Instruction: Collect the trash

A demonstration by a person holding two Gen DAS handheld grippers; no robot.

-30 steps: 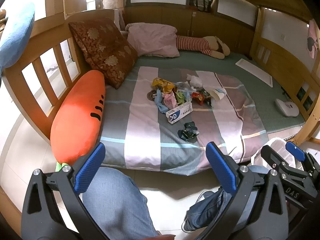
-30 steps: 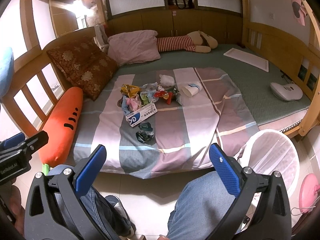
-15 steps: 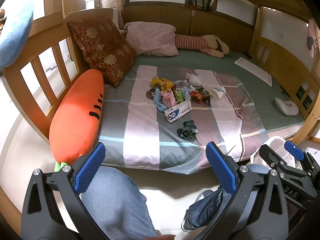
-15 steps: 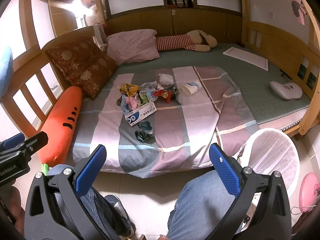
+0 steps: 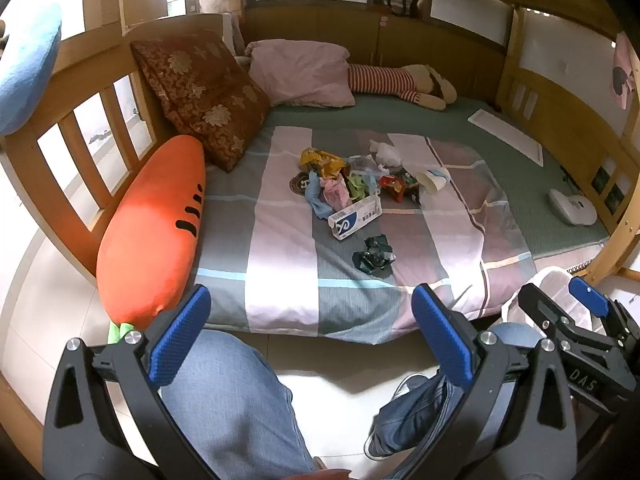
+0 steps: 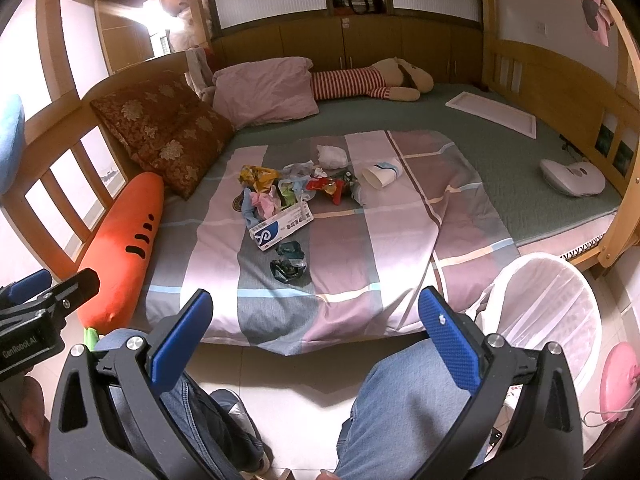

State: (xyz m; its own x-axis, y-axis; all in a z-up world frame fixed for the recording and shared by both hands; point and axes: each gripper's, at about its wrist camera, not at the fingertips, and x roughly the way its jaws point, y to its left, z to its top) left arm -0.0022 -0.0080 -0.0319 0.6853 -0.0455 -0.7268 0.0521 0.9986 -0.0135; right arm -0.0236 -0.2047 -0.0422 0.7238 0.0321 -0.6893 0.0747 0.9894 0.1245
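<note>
A heap of trash lies mid-bed on the striped blanket: crumpled wrappers [image 5: 340,176], a white and blue box [image 5: 354,218] [image 6: 281,227], a dark crumpled wrapper [image 5: 374,259] [image 6: 289,266], a paper cup [image 5: 432,179] [image 6: 382,174] and a white tissue [image 6: 331,156]. A white bin [image 6: 548,312] lined with a clear bag stands on the floor at the bed's right corner. My left gripper [image 5: 310,338] is open and empty, held over my knees short of the bed. My right gripper [image 6: 314,338] is open and empty, likewise short of the bed.
An orange carrot plush [image 5: 156,232] lies along the bed's left rail. A brown cushion [image 5: 204,96], pink pillow [image 5: 300,72] and striped plush [image 6: 372,80] sit at the back. A white device [image 6: 572,178] lies at right. A pink object [image 6: 618,376] sits beside the bin.
Both grippers have drifted slightly toward the bed; the view has shifted a little. Both stay open and empty.
</note>
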